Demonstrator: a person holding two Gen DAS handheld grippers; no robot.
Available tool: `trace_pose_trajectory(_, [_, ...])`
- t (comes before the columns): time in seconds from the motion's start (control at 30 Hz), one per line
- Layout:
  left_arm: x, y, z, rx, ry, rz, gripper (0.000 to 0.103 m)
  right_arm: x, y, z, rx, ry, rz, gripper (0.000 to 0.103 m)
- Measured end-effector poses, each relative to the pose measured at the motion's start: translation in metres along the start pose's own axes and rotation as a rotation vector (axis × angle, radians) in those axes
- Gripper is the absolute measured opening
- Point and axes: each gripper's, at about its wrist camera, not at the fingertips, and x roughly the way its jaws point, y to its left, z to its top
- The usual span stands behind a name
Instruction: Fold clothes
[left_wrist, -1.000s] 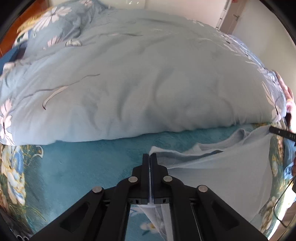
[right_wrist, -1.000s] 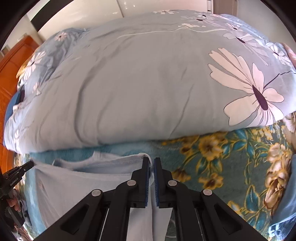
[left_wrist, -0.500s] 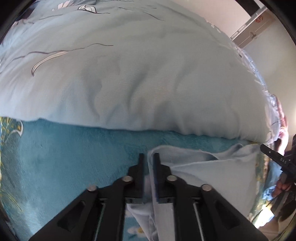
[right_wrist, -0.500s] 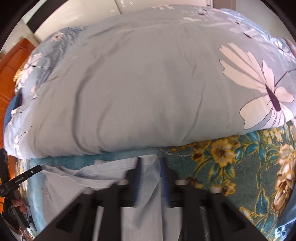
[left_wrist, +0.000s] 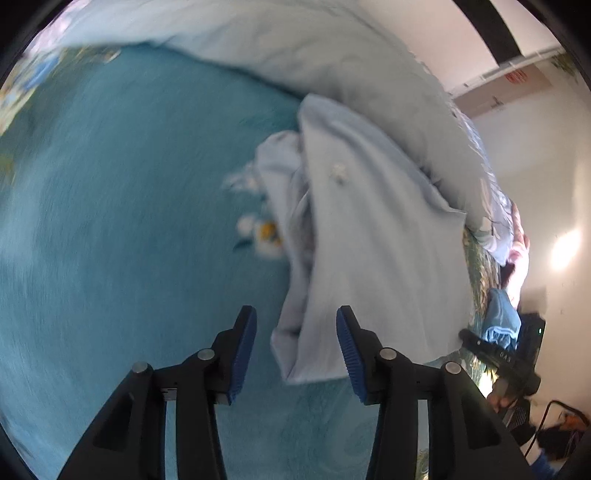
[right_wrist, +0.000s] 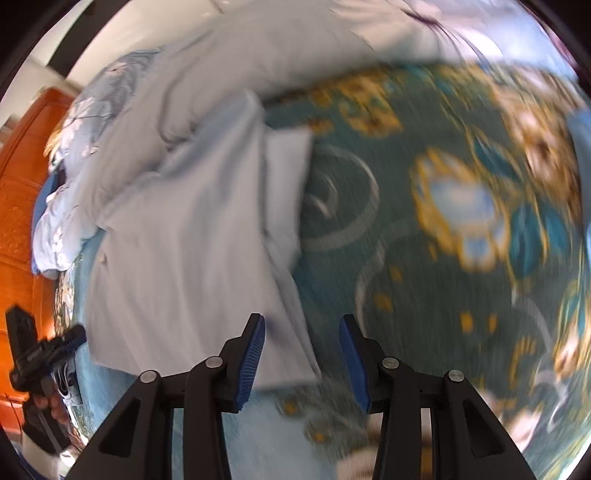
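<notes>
With your left gripper (left_wrist: 295, 345) and right gripper (right_wrist: 302, 352) both opening and empty, let the pale-blue garment (left_wrist: 369, 236) settle flat on the teal floral blanket (left_wrist: 122, 221) before regrasping.

This is a bedroom in someone's home. A wide bed fills the room, spread with a teal blanket (right_wrist: 424, 295) patterned in gold and pale blue flowers. A puffy light-blue duvet (left_wrist: 332, 55) printed with big white blossoms is bunched along its far side. An orange wooden wardrobe or door (right_wrist: 18, 192) stands beside the bed, and plain white walls (left_wrist: 535, 147) rise behind. Sunlight throws 1 bright patch on the wall.
</notes>
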Motion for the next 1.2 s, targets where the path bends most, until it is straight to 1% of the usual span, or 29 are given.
trace_pose_trajectory(0.17, [0.004, 0.021, -0.032, -0.234, -0.014, -0.107, 0.047, 0.000, -0.009, -0.021, 0.102, 0.000, 0.079, 0.045])
trace_pose_trajectory(0.23, [0.013, 0.026, -0.037, -0.337, -0.011, -0.186, 0.047, 0.001, -0.007, -0.027, 0.120, 0.004, 0.098, 0.045])
trace_pose_trajectory(0.27, [0.018, 0.029, -0.041, -0.385, -0.007, -0.213, 0.047, 0.002, -0.007, -0.029, 0.134, 0.004, 0.112, 0.046])
trace_pose_trajectory(0.37, [0.031, 0.030, -0.048, -0.455, -0.034, -0.252, 0.047, 0.002, -0.008, -0.036, 0.193, -0.012, 0.157, 0.046])
trace_pose_trajectory(0.43, [0.040, 0.029, -0.052, -0.492, -0.061, -0.274, 0.047, 0.003, -0.012, -0.039, 0.242, -0.042, 0.181, 0.047])
trace_pose_trajectory(0.53, [0.044, 0.029, -0.050, -0.507, -0.124, -0.290, 0.047, 0.002, -0.021, -0.041, 0.323, -0.098, 0.228, 0.047])
trace_pose_trajectory(0.6, [0.046, 0.030, -0.047, -0.506, -0.150, -0.287, 0.045, 0.002, -0.026, -0.041, 0.368, -0.132, 0.258, 0.044])
trace_pose_trajectory(0.67, [0.047, 0.032, -0.045, -0.526, -0.171, -0.296, 0.043, 0.002, -0.029, -0.041, 0.403, -0.148, 0.279, 0.034])
trace_pose_trajectory(0.7, [0.046, 0.034, -0.045, -0.537, -0.187, -0.298, 0.040, 0.002, -0.031, -0.041, 0.417, -0.150, 0.286, 0.023])
trace_pose_trajectory(0.77, [0.045, 0.036, -0.043, -0.555, -0.210, -0.296, 0.019, 0.002, -0.033, -0.042, 0.445, -0.155, 0.297, 0.018])
trace_pose_trajectory(0.83, [0.044, 0.037, -0.041, -0.571, -0.218, -0.287, 0.009, 0.002, -0.031, -0.042, 0.451, -0.156, 0.299, 0.011])
trace_pose_trajectory(0.93, [0.038, 0.034, -0.038, -0.567, -0.230, -0.265, 0.006, -0.001, -0.029, -0.039, 0.449, -0.153, 0.289, 0.009])
trace_pose_trajectory(1.1, [0.020, 0.025, -0.036, -0.536, -0.256, -0.232, 0.005, -0.012, -0.037, -0.043, 0.428, -0.152, 0.285, 0.008])
trace_pose_trajectory(1.2, [0.016, 0.018, -0.047, -0.530, -0.253, -0.231, 0.005, -0.024, -0.038, -0.048, 0.410, -0.145, 0.291, 0.008])
